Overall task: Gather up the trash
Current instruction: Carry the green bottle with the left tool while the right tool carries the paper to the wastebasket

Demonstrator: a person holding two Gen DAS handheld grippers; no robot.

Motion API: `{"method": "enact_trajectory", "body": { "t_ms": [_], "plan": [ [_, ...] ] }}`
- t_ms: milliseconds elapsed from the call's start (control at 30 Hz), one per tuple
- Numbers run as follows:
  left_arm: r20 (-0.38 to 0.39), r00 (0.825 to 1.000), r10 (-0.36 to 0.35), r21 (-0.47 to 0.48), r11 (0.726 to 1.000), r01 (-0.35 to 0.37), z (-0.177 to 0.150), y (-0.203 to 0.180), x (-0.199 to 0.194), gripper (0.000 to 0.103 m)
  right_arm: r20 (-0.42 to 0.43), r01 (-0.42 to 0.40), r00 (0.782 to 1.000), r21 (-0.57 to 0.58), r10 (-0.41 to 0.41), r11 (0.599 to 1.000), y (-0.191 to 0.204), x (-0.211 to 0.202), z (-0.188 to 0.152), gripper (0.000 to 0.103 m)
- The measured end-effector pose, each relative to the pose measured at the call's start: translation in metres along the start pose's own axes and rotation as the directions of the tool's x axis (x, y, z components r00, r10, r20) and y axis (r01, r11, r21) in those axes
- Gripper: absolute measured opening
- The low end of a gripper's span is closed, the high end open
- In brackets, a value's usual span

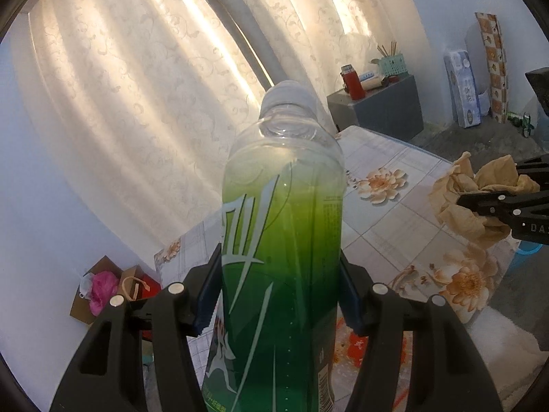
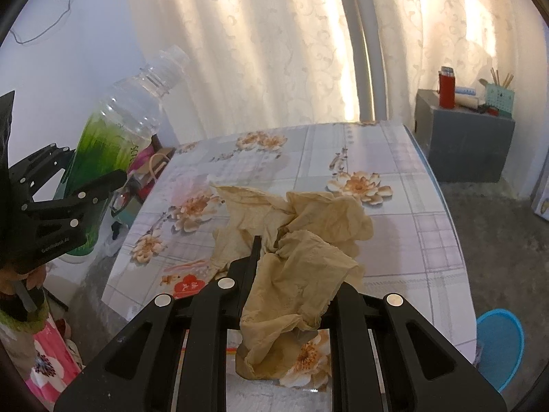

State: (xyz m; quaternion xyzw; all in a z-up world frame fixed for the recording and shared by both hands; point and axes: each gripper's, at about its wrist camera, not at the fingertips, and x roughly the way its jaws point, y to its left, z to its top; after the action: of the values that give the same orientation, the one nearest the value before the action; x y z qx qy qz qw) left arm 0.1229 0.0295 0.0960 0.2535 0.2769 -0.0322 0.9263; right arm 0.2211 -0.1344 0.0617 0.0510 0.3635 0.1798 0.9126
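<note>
1. Presently the left tongs point(image 1: 279, 285) are clenched on a clear plastic bottle with a green gradient label point(image 1: 281, 240), their blue-padded fingers point(image 1: 207, 295) pressed against its two sides at the lower half.
2. Seen from the right wrist view, that bottle point(image 2: 113, 144) is lifted and tilted, its open, capless neck pointing up and toward the curtain, off the left edge of the counter.
3. The right tongs point(image 2: 295, 274) are grasping a crumpled sheet of tan tissue paper point(image 2: 298, 240); the paper bunches between the fingers and drapes down over them.
4. From the left wrist view, the same paper point(image 1: 470, 195) hangs from the right tongs point(image 1: 480, 189) above the right side of the counter; I cannot tell whether any of it touches the surface.
5. The counter point(image 2: 394, 226) is covered in a glossy grey checked cloth printed with peach flowers.
6. A pale patterned curtain point(image 2: 274, 44) hangs behind it, lit from outside.
7. A grey box-like cabinet point(image 2: 466, 147) stands beyond the counter's far right corner, carrying a red flask point(image 2: 446, 89) and a teal perforated holder with sticks point(image 2: 500, 98).
8. A blue plastic basin point(image 2: 504, 346) sits on the floor by the counter's near right edge.
9. On the floor left of the counter, a brown cardboard box with pink contents point(image 1: 99, 288) rests against the wall.
</note>
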Motion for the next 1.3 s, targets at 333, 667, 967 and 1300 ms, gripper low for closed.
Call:
{"method": "enact_trajectory", "body": {
  "t_ms": [333, 667, 967, 1300],
  "plan": [
    [0.061, 0.996, -0.069, 0.010, 0.998, 0.068, 0.011, -0.028, -0.025, 0.058, 0.050, 0.045, 0.998, 0.032, -0.046, 0.998, -0.018, -0.036, -0.011, 0.015],
    [0.102, 0.979, -0.178, 0.036, 0.984, 0.175, 0.030, -0.082, -0.031, 0.058, 0.090, 0.134, 0.986, 0.101, -0.144, 0.986, -0.058, -0.080, -0.030, 0.015],
    [0.128, 0.960, -0.251, 0.108, 0.965, 0.238, 0.050, -0.144, -0.036, 0.058, 0.083, 0.212, 0.969, 0.197, -0.231, 0.957, -0.106, -0.107, -0.055, 0.015],
    [0.164, 0.929, -0.332, 0.264, 0.922, 0.283, 0.065, -0.242, -0.047, 0.058, 0.038, 0.298, 0.944, 0.337, -0.329, 0.893, -0.164, -0.138, -0.093, 0.015]
  ]
}}
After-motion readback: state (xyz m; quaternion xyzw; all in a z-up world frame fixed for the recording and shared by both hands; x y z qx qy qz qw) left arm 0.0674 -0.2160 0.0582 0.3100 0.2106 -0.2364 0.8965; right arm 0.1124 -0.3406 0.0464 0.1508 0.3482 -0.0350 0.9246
